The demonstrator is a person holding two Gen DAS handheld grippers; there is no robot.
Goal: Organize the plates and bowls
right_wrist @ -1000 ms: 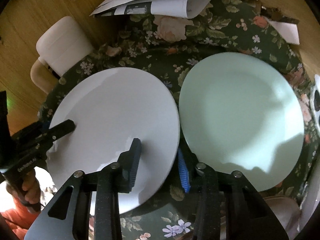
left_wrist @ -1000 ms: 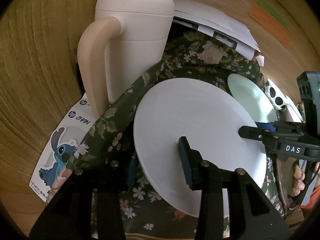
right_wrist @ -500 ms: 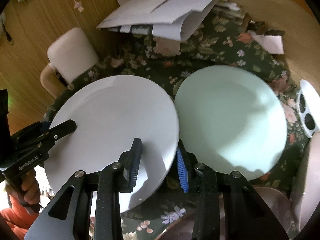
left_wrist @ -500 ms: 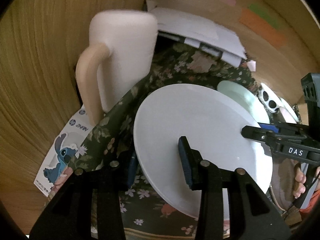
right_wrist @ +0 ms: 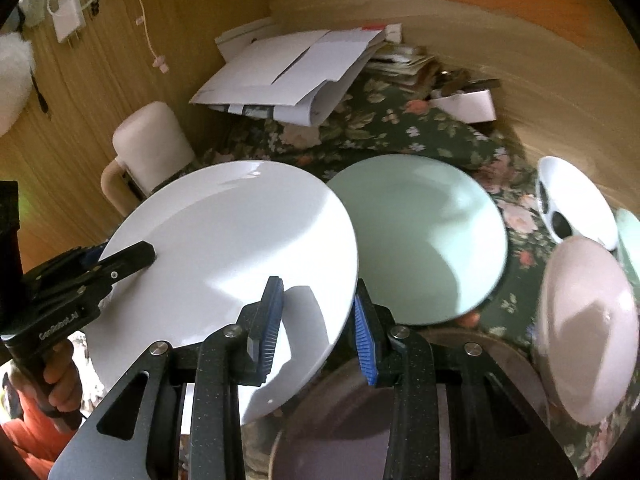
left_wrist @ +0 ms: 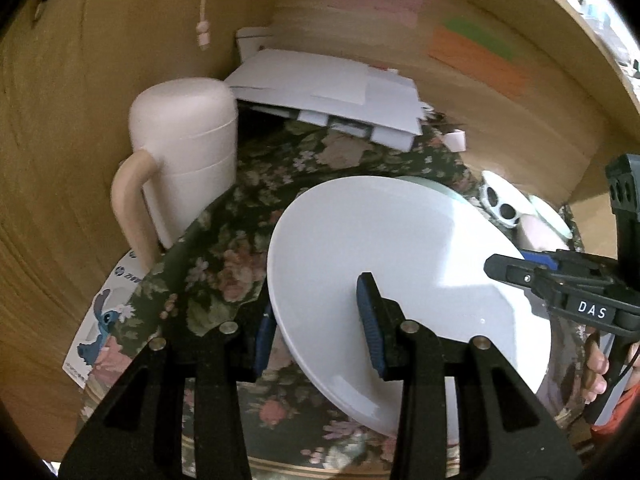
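Both grippers hold one white plate (left_wrist: pixel 404 264) by opposite rims, lifted above the floral cloth (left_wrist: pixel 224 264). My left gripper (left_wrist: pixel 316 320) is shut on its left rim; my right gripper (right_wrist: pixel 316 320) is shut on its right rim (right_wrist: pixel 240 248). Each gripper shows in the other's view: the right gripper (left_wrist: pixel 520 268), the left gripper (right_wrist: pixel 120 256). A pale green plate (right_wrist: pixel 420 236) lies on the cloth just right of the white plate. A pink bowl (right_wrist: pixel 588 320) and a white bowl with black spots (right_wrist: pixel 576 204) sit further right.
A cream lidded mug (left_wrist: pixel 188 168) stands at the left by the wooden wall. A stack of papers (right_wrist: pixel 288 72) lies at the back. A dark round plate (right_wrist: pixel 340 432) lies below my right gripper. A sticker card (left_wrist: pixel 104 320) lies left of the cloth.
The white plate has risen off the cloth with both grippers on it. Both cameras have pulled up and back, so more of the table and the bowls at the right show.
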